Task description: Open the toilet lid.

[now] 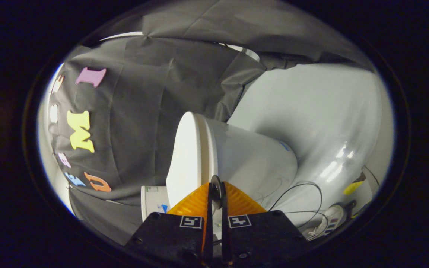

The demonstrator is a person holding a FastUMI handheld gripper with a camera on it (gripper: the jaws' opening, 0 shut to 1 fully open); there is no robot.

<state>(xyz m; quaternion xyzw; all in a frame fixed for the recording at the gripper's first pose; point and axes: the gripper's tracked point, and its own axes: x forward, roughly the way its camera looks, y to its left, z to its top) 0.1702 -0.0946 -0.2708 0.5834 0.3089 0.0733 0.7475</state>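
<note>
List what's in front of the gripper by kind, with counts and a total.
Toilet, lid closed: 1
Power strip: 1
Thin black cables: at least 2
Small white box: 1
Total: at least 5
Gripper fingers nearly together at the lid's edge.

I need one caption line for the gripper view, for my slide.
Gripper with fingers nearly closed at the edge of the toilet lid, the toilet bowl beside it.

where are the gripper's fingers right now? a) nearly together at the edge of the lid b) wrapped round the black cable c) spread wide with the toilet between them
a: the gripper has its fingers nearly together, a thin gap between them, tips at the edge of the lid.
</note>
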